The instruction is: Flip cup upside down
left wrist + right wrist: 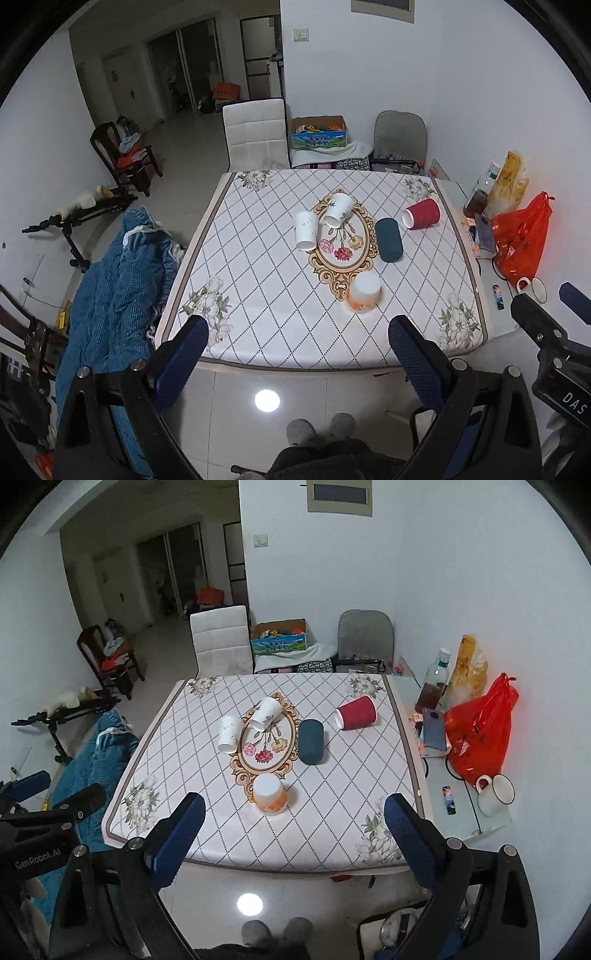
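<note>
A white paper cup with an orange band (364, 291) (269, 795) is seen standing upside down, its flat bottom up, on the near end of the gold oval picture on the worktop. Four more cups lie on their sides farther back. A plain white paper cup (306, 229) (228, 733) lies left of the oval. A white paper cup with a leaf drawing (338, 209) (264, 709) lies just beside it, tipped over the oval's top rim. A dark teal cup (388, 239) (311, 741) lies right of the oval, and a red ribbed paper cup (422, 213) (356, 712) lies farther right.

The worktop (258, 288) (332, 794) is covered by a white cloth with dark diamond lines and flowers at the corners. A white padded chair (255, 133) (221, 638) is pushed against the far edge. A red plastic bag (522, 236) (480, 727) and a white enamel mug (532, 286) (495, 794) sit on a side shelf to the right. A blue quilt (114, 295) (92, 753) is heaped on the left.

The mug is seen whole only from the right wrist; from the left wrist it is partly hidden.

The left tool (298, 345) (40, 794) is held in front of the near edge with its blue fingers wide apart and nothing between them. The right tool (294, 821) (554, 314) is held the same way.
</note>
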`<state>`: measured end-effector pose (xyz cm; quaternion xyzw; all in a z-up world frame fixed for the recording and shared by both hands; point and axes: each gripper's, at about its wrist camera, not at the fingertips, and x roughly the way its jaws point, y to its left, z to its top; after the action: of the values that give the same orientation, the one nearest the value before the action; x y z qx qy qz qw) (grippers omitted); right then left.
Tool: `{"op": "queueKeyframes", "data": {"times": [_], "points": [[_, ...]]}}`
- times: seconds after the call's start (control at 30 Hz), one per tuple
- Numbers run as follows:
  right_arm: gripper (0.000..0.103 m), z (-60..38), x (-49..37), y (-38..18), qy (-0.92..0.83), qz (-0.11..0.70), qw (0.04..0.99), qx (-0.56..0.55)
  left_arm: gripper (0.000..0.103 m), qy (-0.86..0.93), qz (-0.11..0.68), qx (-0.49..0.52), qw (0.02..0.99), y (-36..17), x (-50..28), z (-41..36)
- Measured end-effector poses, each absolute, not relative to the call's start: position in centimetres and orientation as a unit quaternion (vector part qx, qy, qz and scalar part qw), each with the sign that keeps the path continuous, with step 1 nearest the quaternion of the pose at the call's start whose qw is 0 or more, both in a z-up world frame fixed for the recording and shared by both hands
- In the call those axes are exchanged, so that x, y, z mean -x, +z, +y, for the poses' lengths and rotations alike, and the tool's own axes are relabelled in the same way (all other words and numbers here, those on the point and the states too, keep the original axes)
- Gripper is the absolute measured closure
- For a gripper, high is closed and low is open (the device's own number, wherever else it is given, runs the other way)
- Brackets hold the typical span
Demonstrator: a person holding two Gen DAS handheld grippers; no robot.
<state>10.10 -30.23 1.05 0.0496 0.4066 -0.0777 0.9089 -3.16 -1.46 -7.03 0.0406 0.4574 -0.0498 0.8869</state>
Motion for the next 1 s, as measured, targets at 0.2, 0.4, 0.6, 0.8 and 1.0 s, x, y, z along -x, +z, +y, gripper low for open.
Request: {"op": "queueKeyframes", "data": {"times": [0.2,0.4,0.6,0.8,1.0], "points": [[0.004,-30.2,-9.5,1.5,-0.070,0.408,0.909,-0.044,0.003,-0.046,0.459,-0.039,0.887,-6.5,4.2,-1.8],[0.004,-30.3,-9.1,2.1,-0.063,0.407,0.910,-0.043,0.003,-0.042,0.462,-0.035,0.885,-6.2,5.0,-2.1],[0.004,-30.6,-8.8,2.4,-0.062,0.406,0.911,-0.043,0.003,-0.039,0.466,-0.036,0.883,-6.2,5.6,-2.1],[0.004,-30.7,-8.3,2.5,-0.061,0.410,0.909,-0.045,0.003,-0.036,0.467,-0.038,0.882,-6.1,6.5,-2.1],[0.004,-30.8,-7.5,2.9,-0.052,0.415,0.907,-0.044,0.003,-0.034,0.469,-0.037,0.882,-6.1,6.7,-2.0]]}}
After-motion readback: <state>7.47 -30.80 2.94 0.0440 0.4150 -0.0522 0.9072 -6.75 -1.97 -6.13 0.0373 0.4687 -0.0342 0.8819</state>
